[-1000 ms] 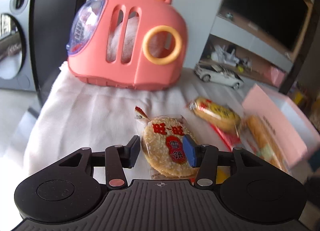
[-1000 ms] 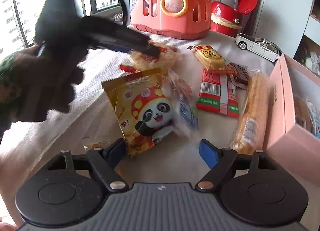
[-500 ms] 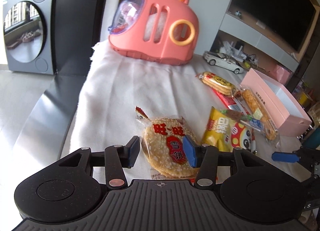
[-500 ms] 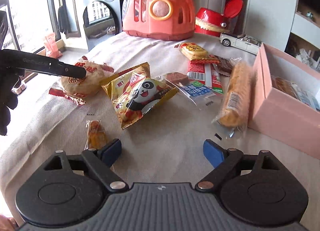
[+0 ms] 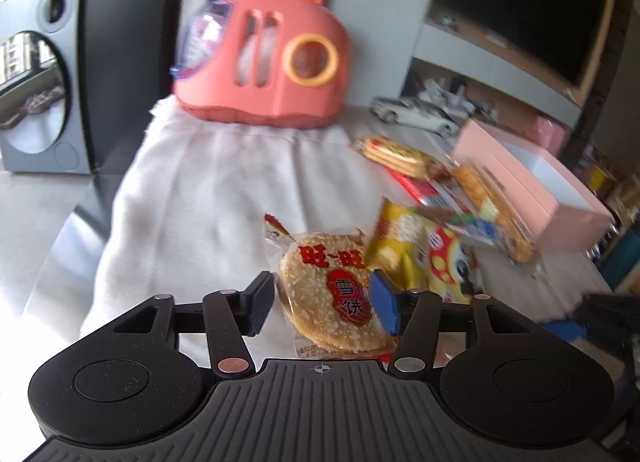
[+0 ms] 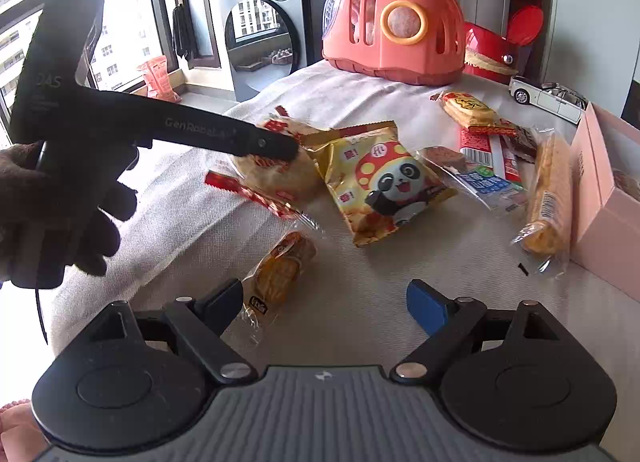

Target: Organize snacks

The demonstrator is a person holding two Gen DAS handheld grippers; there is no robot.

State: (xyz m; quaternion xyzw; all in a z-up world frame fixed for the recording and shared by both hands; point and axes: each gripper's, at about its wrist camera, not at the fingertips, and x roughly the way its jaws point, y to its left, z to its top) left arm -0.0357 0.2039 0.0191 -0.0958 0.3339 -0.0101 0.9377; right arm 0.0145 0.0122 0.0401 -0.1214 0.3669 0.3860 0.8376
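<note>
A round, sesame-speckled rice cracker in clear crinkled wrap (image 5: 328, 298) is being straddled by the left gripper (image 5: 320, 300) at the lower centre of the left wrist view. Its jaws have just been opening and are standing wide, the pads clear of the wrapper, so nothing is being gripped. A glossy yellow panda snack bag (image 6: 380, 182) is lying just right of the cracker on the pale woven cloth (image 6: 360, 302).

In the right wrist view the right gripper (image 6: 324, 302) is being held wide apart with nothing grasped, and a small clear-wrapped pastry (image 6: 280, 270) is lying at its left finger. At the right edge a rigid pink box (image 6: 600, 198) is standing open; something wrapped is showing inside, too cropped to identify. A moulded coral plastic carrier (image 6: 392, 30) is sitting at the upper centre.
</note>
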